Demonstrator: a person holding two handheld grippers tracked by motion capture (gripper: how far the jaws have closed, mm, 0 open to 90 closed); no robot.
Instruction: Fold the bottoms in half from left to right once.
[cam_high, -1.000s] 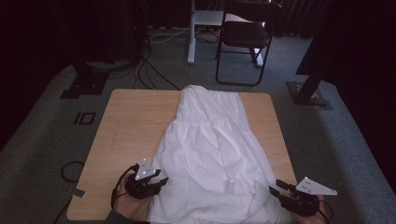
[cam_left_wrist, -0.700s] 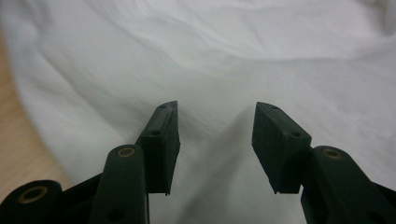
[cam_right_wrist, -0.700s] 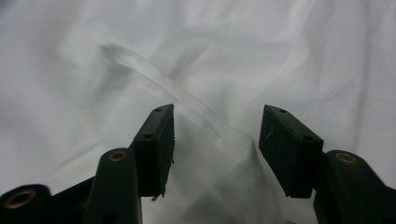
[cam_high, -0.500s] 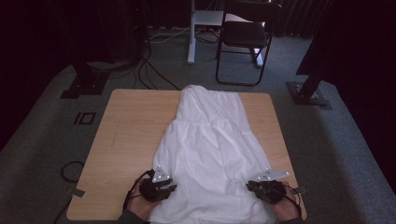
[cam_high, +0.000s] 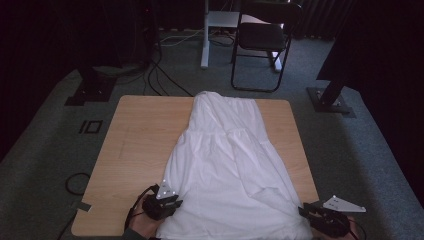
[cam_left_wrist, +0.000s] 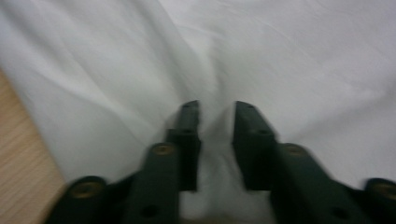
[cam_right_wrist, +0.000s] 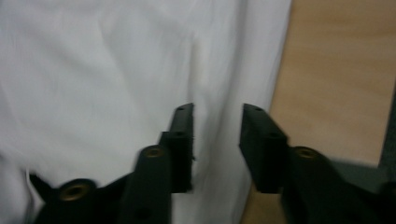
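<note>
In the high view, a white dress (cam_high: 230, 165) lies flat on the wooden worktop (cam_high: 145, 135), with its narrow top at the far edge and its wide hem at the near edge. The left tongs (cam_high: 172, 204) are at the left side of the hem, low over the cloth, and a hand (cam_high: 147, 222) holds them from below. The right tongs (cam_high: 306, 211) are at the near right corner of the hem, just at the edge of the worktop. A black chair (cam_high: 262, 40) stands on the grey carpet (cam_high: 45, 165) behind the worktop, well apart from it.

In the left gripper view, the left tongs (cam_left_wrist: 216, 116) stand apart with a clear gap, and they have just been opening. The white dress (cam_left_wrist: 289, 56) lies under and between them in soft folds, but the pads do not press on it. A strip of worktop (cam_left_wrist: 21, 154) shows at the left.

In the right gripper view, the right tongs (cam_right_wrist: 216, 119) are also apart and have just been opening. A fold at the edge of the white dress (cam_right_wrist: 93, 70) runs between them without being pinched. The bare worktop (cam_right_wrist: 336, 79) is just beside the cloth on the right.
</note>
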